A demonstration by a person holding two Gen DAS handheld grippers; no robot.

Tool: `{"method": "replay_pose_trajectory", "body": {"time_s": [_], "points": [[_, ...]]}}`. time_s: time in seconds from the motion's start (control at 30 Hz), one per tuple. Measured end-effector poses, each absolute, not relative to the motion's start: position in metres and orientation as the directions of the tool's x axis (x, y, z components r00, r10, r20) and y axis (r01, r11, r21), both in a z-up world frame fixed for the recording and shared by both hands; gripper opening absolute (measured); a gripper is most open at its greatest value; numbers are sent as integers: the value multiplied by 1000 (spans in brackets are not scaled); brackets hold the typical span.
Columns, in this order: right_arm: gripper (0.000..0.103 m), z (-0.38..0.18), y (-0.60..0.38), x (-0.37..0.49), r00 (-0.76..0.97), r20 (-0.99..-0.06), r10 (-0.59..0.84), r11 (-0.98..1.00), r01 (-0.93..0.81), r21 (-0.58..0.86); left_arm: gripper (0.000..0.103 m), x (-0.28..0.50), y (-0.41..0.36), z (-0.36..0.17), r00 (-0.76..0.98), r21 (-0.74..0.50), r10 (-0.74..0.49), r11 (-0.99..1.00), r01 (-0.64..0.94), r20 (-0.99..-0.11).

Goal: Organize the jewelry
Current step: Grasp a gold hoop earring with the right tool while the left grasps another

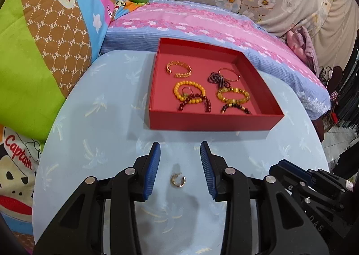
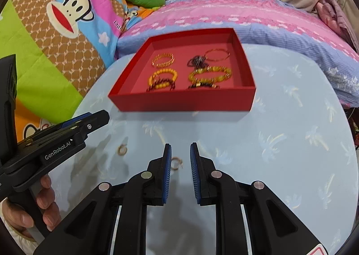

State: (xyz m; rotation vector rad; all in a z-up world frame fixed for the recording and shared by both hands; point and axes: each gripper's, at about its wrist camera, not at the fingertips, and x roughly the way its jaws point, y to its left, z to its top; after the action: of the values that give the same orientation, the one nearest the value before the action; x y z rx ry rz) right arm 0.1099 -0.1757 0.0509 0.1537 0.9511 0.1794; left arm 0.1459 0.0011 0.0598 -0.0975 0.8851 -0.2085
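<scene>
While both grippers hover over the blue table (image 1: 94, 120), the left gripper (image 1: 180, 149) stands spread around a gold ring (image 1: 178, 179), untouching; the right gripper (image 2: 180, 147) gapes narrowly around another ring (image 2: 176, 162). The red tray (image 1: 213, 123) of bracelets sits at 12 o'clock.

"GenRobot.AI" in white on the black body of the left gripper (image 2: 102, 118), right wrist view. "Captain" in red script on the cartoon monkey blanket (image 1: 42, 37), lower left of the left wrist view. Repeated "PF" monogram in white on the same blanket's brown honeycomb panels, some of them mirrored. Faint letters "DAS" on the black body of the right gripper (image 1: 283, 163), low right in the left wrist view. Nothing else legible.
</scene>
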Motion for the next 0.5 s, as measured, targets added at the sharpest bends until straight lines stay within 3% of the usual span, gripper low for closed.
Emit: {"method": "replay_pose_trajectory", "body": {"time_s": [0.1, 0.2, 0.5], "points": [[19, 39, -170, 106, 550, -806, 222, 974, -91, 206, 35, 139, 0, 51, 606, -153, -208, 978, 142, -768], [28, 32, -166, 104, 543, -811, 218, 976, -94, 199, 35, 136, 1, 43, 594, -158, -211, 977, 141, -776], [29, 17, -157, 112, 524, -826, 206, 978, -99, 181, 36, 132, 5, 28, 575, -159, -204, 979, 128, -793]]}}
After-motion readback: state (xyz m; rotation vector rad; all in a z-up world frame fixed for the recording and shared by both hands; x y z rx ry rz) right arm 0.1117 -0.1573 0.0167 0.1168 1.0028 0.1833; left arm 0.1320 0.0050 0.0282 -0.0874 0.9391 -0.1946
